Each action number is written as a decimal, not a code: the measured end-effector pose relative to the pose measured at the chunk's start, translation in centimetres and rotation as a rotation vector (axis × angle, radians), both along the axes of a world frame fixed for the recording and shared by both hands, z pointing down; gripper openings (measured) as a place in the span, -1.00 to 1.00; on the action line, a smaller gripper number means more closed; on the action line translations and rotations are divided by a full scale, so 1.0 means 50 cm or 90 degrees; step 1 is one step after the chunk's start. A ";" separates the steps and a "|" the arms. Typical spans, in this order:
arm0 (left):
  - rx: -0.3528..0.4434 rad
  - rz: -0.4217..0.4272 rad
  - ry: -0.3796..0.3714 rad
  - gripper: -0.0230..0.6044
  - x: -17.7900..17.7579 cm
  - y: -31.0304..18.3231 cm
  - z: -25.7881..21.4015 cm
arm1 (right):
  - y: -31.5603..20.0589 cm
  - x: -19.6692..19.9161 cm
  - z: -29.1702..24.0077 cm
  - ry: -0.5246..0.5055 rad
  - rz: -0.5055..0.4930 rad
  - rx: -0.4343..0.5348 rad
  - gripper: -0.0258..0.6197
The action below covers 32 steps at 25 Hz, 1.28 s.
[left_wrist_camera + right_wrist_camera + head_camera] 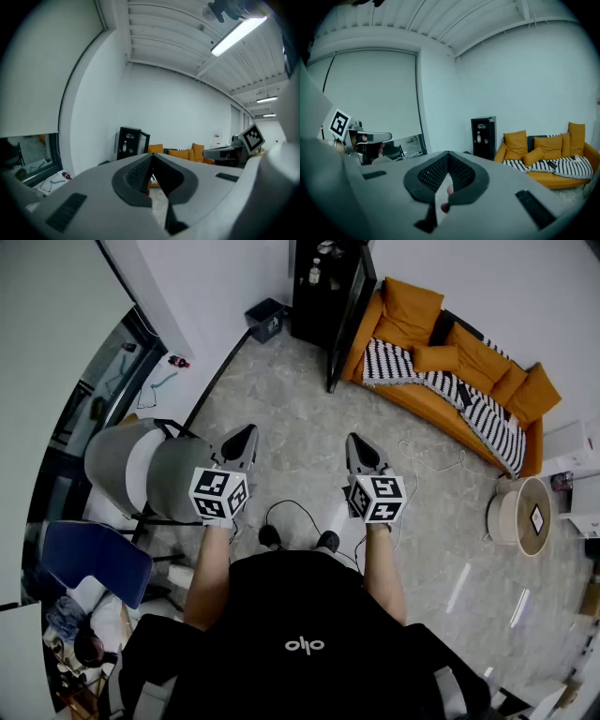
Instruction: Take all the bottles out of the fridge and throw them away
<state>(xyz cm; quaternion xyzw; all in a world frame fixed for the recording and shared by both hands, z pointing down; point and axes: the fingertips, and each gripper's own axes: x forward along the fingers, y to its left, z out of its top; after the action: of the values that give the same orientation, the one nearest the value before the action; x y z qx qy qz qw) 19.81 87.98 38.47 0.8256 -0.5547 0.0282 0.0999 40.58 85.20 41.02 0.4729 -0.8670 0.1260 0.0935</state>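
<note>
An orange sofa stands against the wall at the far right edge of the floor. A black-and-white striped blanket is draped over its seat. A round side table stands near the sofa's right end. Two grey chairs and a blue chair stand at the floor's left edge.

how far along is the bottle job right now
Nothing looks done beyond the fridge door standing open: a bottle sits inside. Left gripper and right gripper are shut and empty, well short of it. All bottles remain to be taken out and thrown away.
</note>
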 end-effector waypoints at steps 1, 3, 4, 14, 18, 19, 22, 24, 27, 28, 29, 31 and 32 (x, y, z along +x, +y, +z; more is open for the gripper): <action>0.000 0.002 0.000 -0.93 -0.013 0.001 0.000 | 0.002 -0.015 0.001 0.001 0.000 0.000 -0.91; 0.000 0.006 -0.001 -0.93 -0.037 0.002 0.001 | 0.003 -0.044 0.003 0.002 0.001 0.001 -0.91; 0.000 0.009 0.000 -0.93 -0.048 0.000 0.002 | 0.002 -0.056 0.003 0.002 0.003 0.001 -0.91; -0.013 0.067 -0.009 -0.93 -0.103 -0.033 0.038 | -0.020 -0.131 0.026 0.006 0.042 -0.015 -0.91; -0.022 0.073 -0.005 -0.93 -0.121 -0.081 0.058 | -0.058 -0.156 0.044 0.008 0.043 -0.027 -0.91; -0.024 0.074 -0.006 -0.93 -0.122 -0.097 0.064 | -0.074 -0.157 0.050 0.009 0.043 -0.030 -0.91; -0.026 0.076 -0.014 -0.93 -0.124 -0.158 0.078 | -0.138 -0.159 0.068 0.005 0.046 -0.035 -0.91; -0.024 0.078 -0.023 -0.93 -0.135 -0.212 0.083 | -0.199 -0.170 0.080 0.003 0.046 -0.033 -0.91; -0.023 0.075 -0.037 -0.93 -0.157 -0.310 0.083 | -0.307 -0.189 0.091 -0.001 0.042 -0.034 -0.91; -0.024 0.074 -0.041 -0.93 -0.163 -0.345 0.082 | -0.344 -0.193 0.090 -0.003 0.041 -0.034 -0.91; -0.025 0.074 -0.045 -0.93 -0.168 -0.381 0.081 | -0.382 -0.196 0.088 -0.004 0.041 -0.035 -0.91; -0.030 0.070 -0.048 -0.93 -0.174 -0.453 0.078 | -0.455 -0.201 0.081 -0.006 0.038 -0.038 -0.91; -0.032 0.069 -0.048 -0.93 -0.175 -0.488 0.075 | -0.490 -0.202 0.077 -0.007 0.037 -0.039 -0.91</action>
<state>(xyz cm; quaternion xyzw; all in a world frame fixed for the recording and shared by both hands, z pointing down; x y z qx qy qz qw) 11.05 63.58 42.23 0.8501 -0.5115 0.0784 0.0977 30.46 60.72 44.89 0.4939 -0.8493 0.1575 0.0995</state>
